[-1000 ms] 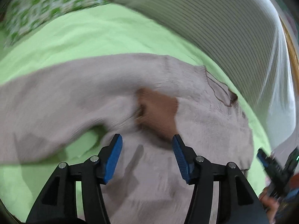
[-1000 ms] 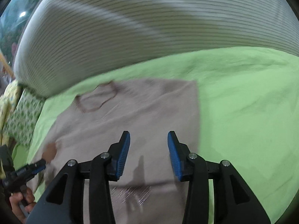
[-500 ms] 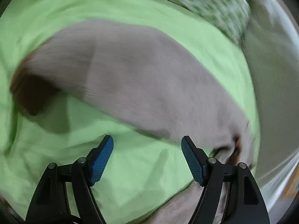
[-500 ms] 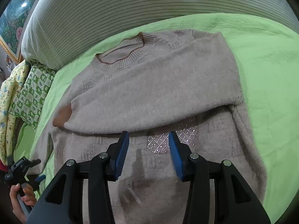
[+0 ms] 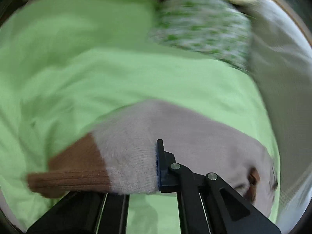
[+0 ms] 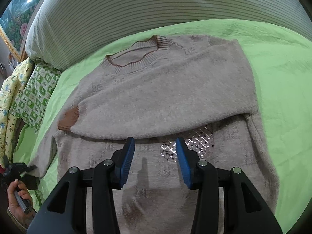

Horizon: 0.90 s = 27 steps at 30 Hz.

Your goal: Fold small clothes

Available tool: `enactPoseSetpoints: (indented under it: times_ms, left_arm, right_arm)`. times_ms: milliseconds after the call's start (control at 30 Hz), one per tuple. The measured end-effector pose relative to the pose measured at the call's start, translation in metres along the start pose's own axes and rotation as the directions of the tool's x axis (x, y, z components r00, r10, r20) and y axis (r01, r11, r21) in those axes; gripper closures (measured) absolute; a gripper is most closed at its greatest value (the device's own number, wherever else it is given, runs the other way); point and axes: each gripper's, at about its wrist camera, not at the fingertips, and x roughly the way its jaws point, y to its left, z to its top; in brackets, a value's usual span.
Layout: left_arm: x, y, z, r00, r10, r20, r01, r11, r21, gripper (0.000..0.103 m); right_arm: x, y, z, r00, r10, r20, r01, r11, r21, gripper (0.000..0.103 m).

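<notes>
A beige knit sweater [image 6: 167, 89] with a brown-trimmed collar lies flat on a green bed sheet [image 6: 273, 54]. Its right sleeve is folded across the chest, with its brown cuff [image 6: 69, 118] at the left. My right gripper [image 6: 155, 156] is open and empty, hovering over the sweater's lower body. My left gripper [image 5: 140, 171] is shut on the left sleeve [image 5: 132, 156] near its brown cuff [image 5: 78, 167]. In the right wrist view the left gripper [image 6: 19, 172] holds the sleeve end at the far left.
A grey striped pillow [image 6: 156, 5] lies behind the sweater. Green-patterned folded cloth [image 6: 33, 89] and a yellow cloth [image 6: 7, 101] sit at the left of the bed. The green-patterned cloth also shows blurred in the left wrist view [image 5: 202, 27].
My left gripper moved from over the sweater to the outstretched left sleeve and closed on it near the cuff. My right gripper drew back a little and stayed open.
</notes>
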Motion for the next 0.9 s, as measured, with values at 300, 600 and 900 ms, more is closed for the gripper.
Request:
enactPoseSetpoints:
  times_ms: [300,600,900]
  left_arm:
    - [-0.064,-0.242,-0.069,0.897,-0.435,-0.077,0.412,0.762,0.500,0.099]
    - [-0.012,-0.366,-0.214,0.897,-0.302,-0.322,0.428,0.416,0.802,0.063]
    - [-0.002,-0.225,-0.171,0.965,-0.134,-0.225,0.261,0.572,0.778,0.040]
  right_arm:
    - [-0.025,-0.047,0.009,0.998,-0.032,0.060,0.025,0.995,0.101,0.058]
    - [-0.044,-0.095,0.018,0.992,-0.104,0.078,0.086,0.976,0.201,0.058]
    - [-0.025,-0.082,0.033,0.997,-0.045,0.070,0.033,0.986,0.165,0.058]
